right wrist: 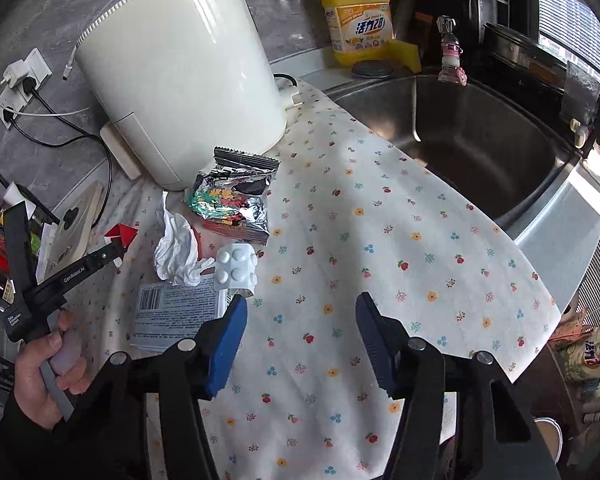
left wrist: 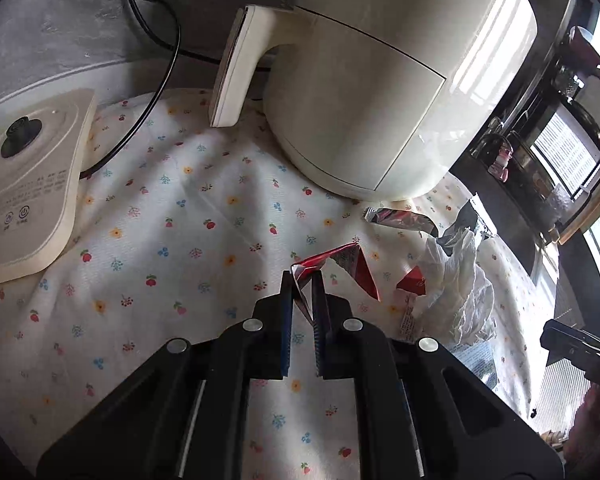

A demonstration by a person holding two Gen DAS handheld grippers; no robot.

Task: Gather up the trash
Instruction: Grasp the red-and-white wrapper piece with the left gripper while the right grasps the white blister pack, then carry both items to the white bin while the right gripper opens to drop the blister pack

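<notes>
My left gripper [left wrist: 303, 280] is shut on a red torn wrapper [left wrist: 342, 262] and holds it just above the floral cloth [left wrist: 160, 240]. A second red scrap [left wrist: 412, 280], a crumpled white tissue [left wrist: 464, 280] and a silver foil wrapper [left wrist: 400, 218] lie to its right. In the right wrist view, my right gripper [right wrist: 300, 308] is open and empty above the cloth [right wrist: 380, 240]. To its left lie a white pill blister [right wrist: 236, 270], the tissue [right wrist: 176, 248], a foil snack bag [right wrist: 236, 200] and a blue-grey box [right wrist: 176, 312]. The left gripper [right wrist: 118, 246] shows with the red wrapper [right wrist: 120, 234].
A cream air fryer [left wrist: 380, 80] [right wrist: 180, 72] stands at the back. A kettle base [left wrist: 24, 184] with a black cord [left wrist: 156, 80] sits at left. A steel sink [right wrist: 480, 140] lies right, with a yellow detergent bottle [right wrist: 358, 16] behind it.
</notes>
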